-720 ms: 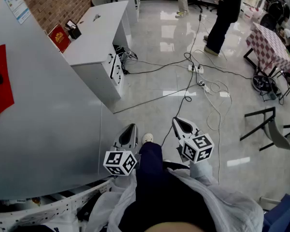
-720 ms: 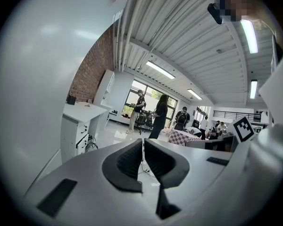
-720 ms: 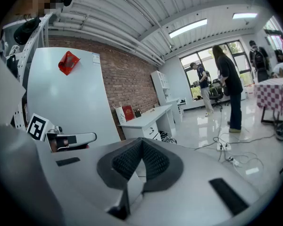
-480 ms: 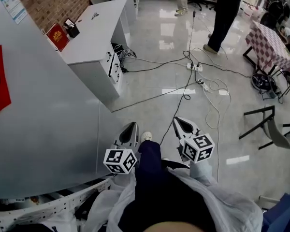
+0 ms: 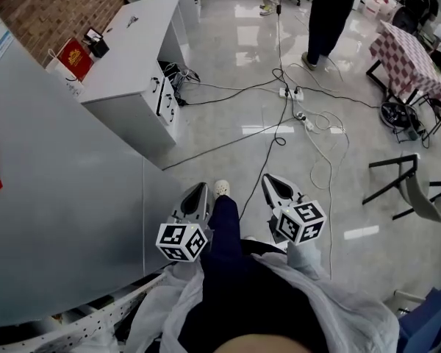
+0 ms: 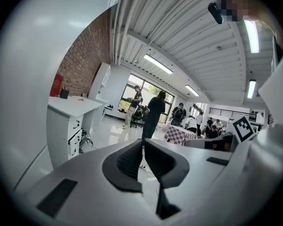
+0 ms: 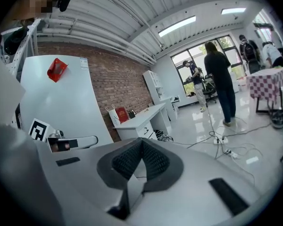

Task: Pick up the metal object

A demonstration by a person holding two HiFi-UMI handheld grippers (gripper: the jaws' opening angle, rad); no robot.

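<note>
Both grippers are held close in front of the person's body, above the shiny floor. My left gripper [image 5: 198, 190] has its jaws together with nothing between them; the left gripper view shows its dark ribbed pads [image 6: 132, 159] meeting at the tip. My right gripper [image 5: 269, 182] is likewise shut and empty [image 7: 141, 141]. A small dark thing [image 5: 132, 20] lies on the far end of the white desk [image 5: 125, 61]; it is too small to tell what it is. No metal object is near either gripper.
A large grey panel [image 5: 59, 197] fills the left. Cables and a power strip [image 5: 292, 93] cross the floor ahead. A standing person [image 5: 327, 17], a checkered table [image 5: 411, 54] and a black chair [image 5: 404, 190] are to the right. A red bag [image 5: 72, 54] sits on the desk.
The view has shifted forward and right: the red sign on the panel has slid almost out at the left, the white shoe has stepped ahead. Both grippers keep their place, still shut.
</note>
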